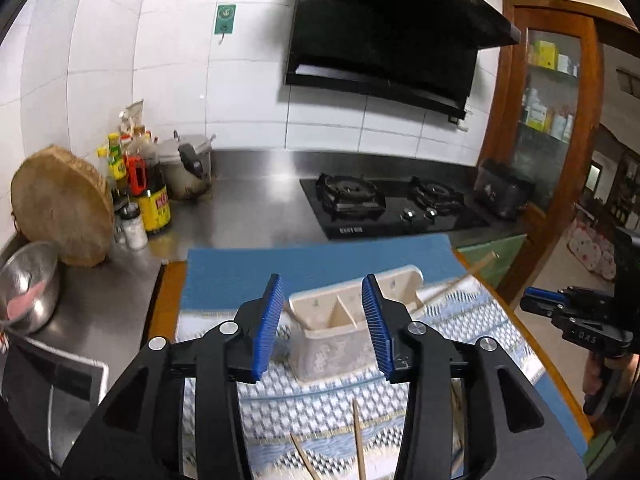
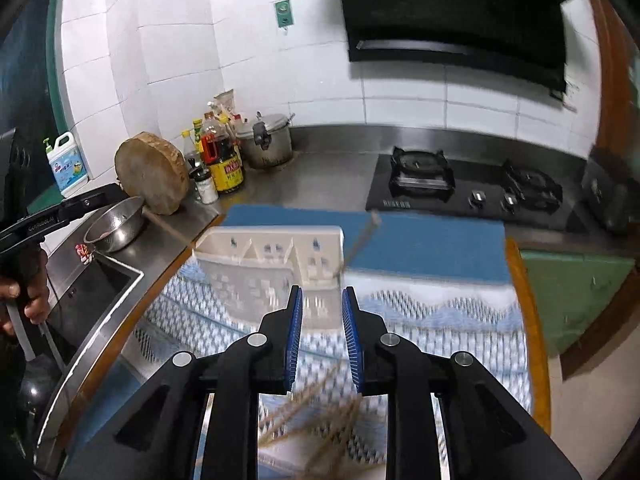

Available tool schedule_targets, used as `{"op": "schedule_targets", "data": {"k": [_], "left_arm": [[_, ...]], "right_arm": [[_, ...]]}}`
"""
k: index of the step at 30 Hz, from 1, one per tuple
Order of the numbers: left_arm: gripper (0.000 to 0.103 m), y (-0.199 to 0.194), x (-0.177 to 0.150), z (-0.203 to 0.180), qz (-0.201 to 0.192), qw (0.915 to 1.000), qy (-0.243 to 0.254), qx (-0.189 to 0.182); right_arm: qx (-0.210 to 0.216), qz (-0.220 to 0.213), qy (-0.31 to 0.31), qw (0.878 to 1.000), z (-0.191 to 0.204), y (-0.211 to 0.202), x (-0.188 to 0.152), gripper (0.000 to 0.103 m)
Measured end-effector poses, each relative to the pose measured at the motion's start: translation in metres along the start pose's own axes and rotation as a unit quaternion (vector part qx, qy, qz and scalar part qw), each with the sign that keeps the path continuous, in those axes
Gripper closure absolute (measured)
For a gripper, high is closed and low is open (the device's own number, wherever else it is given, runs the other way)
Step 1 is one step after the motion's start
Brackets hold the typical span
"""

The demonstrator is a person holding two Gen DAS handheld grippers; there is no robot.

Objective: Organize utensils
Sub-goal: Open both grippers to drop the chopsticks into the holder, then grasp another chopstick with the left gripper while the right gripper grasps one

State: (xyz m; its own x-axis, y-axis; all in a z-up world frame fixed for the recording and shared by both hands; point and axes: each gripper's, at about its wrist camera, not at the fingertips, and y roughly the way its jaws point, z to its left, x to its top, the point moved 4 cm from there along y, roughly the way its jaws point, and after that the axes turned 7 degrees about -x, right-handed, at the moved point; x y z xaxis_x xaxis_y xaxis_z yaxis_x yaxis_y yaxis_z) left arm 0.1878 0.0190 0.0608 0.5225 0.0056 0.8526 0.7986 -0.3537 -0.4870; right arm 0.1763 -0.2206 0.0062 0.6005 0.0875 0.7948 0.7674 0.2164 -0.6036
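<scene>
Chopsticks [image 1: 358, 436] lie loose on the patterned cloth [image 1: 460, 320] near the white holder [image 1: 340, 320]; both tongs, left [image 1: 326, 328] and right [image 2: 322, 336], are released, grasping nothing.

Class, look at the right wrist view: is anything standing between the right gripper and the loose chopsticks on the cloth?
Nothing visible does. The chopsticks lie blurred on the patterned cloth just below the right gripper, whose jaws stand apart and empty.

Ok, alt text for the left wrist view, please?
The left tool hangs open above a cream utensil holder on a patterned cloth, nothing between its pads. Loose chopsticks lie nearer the camera; a stove sits behind.
</scene>
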Motion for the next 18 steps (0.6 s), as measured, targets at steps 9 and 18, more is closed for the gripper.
{"op": "schedule_targets", "data": {"k": [9,18], "left_arm": [[0.061,0.002,-0.078,-0.026,0.056,0.9972,0.000,-0.049],[0.061,0.040,-0.172,-0.107,0.151,0.9723,0.051,-0.171]], "right_arm": [[-0.045,0.044,0.042,0.997,-0.023,-0.017,-0.093,0.082],[-0.069,0.067,0.092,0.991,-0.044,-0.033,-0.144,0.082]]}}
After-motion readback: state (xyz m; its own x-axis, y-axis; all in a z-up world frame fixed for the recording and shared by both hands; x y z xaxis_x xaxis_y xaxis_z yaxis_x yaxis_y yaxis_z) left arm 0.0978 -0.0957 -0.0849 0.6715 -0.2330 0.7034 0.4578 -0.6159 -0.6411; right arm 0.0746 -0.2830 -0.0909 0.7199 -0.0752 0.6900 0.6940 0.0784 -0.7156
